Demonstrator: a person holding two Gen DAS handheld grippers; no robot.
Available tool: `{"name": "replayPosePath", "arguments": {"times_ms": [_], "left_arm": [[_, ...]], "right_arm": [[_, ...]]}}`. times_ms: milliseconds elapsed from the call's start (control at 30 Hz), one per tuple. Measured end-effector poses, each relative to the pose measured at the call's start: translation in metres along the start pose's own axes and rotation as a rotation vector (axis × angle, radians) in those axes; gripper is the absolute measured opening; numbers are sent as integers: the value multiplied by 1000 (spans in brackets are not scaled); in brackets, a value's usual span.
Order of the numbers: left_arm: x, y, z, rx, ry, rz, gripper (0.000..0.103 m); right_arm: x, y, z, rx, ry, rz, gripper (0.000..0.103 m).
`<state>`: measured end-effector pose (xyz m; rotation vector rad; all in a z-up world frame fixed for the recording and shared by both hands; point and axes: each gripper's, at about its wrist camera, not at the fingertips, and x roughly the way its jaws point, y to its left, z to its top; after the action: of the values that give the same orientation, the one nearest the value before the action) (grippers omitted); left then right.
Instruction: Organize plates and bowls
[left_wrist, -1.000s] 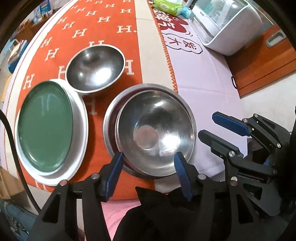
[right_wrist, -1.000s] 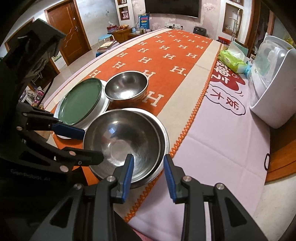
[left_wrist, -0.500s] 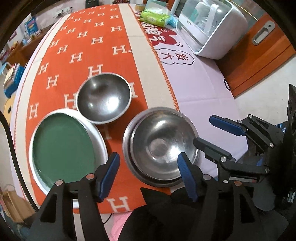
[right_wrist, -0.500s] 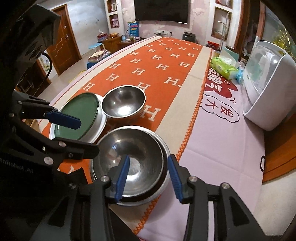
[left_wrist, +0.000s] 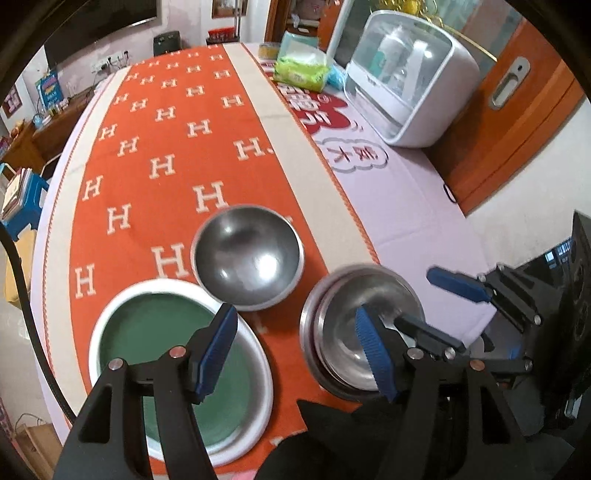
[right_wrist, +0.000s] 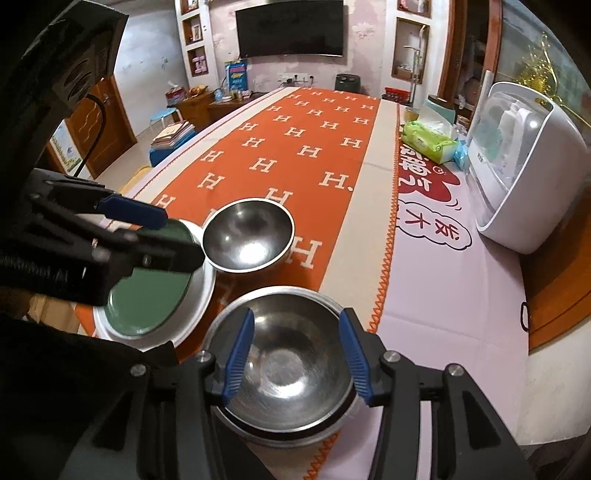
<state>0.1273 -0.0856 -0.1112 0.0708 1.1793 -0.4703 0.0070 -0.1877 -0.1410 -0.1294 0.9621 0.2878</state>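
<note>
A: State of the grippers to be noted. The left gripper (left_wrist: 295, 347) is released, nothing held; plate below its left finger, bowls below its right. The right gripper (right_wrist: 297, 356) is seen with jaws opening; nothing is pressed between them, the nested bowls (right_wrist: 284, 365) lying just beneath on the surface (right_wrist: 443, 295).

B: Task items logged: green plate (left_wrist: 159, 343) stacked on a white plate (left_wrist: 258, 369), under the left gripper; small bowl (left_wrist: 247, 256) just ahead, its rim close to the white plate, contact not resolved.

A: Risks, as judged: if the small bowl is gripped by its thin rim, slip is likely on polished steel. The grippers are near each other, so a clash is possible. The cloth (right_wrist: 295, 155) could be dragged if a stack is slid.

B: Writing read: repeated "H" on the cloth; red characters on the white mat (right_wrist: 436, 225), not reliably legible. Labels on the white appliance (right_wrist: 524, 166) and green pack (right_wrist: 428, 142) are too small.
</note>
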Motion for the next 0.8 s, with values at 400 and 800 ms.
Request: {"name": "replayPosePath", "arguments": {"times_ms": [400,800], "left_arm": [[32,57,23,11,31,8,73],[86,110,39,-76,124,-96,73]], "right_arm": [[19,19,16,93,-6,-71,48],[58,45,48,211,-14,-117,49]]}}
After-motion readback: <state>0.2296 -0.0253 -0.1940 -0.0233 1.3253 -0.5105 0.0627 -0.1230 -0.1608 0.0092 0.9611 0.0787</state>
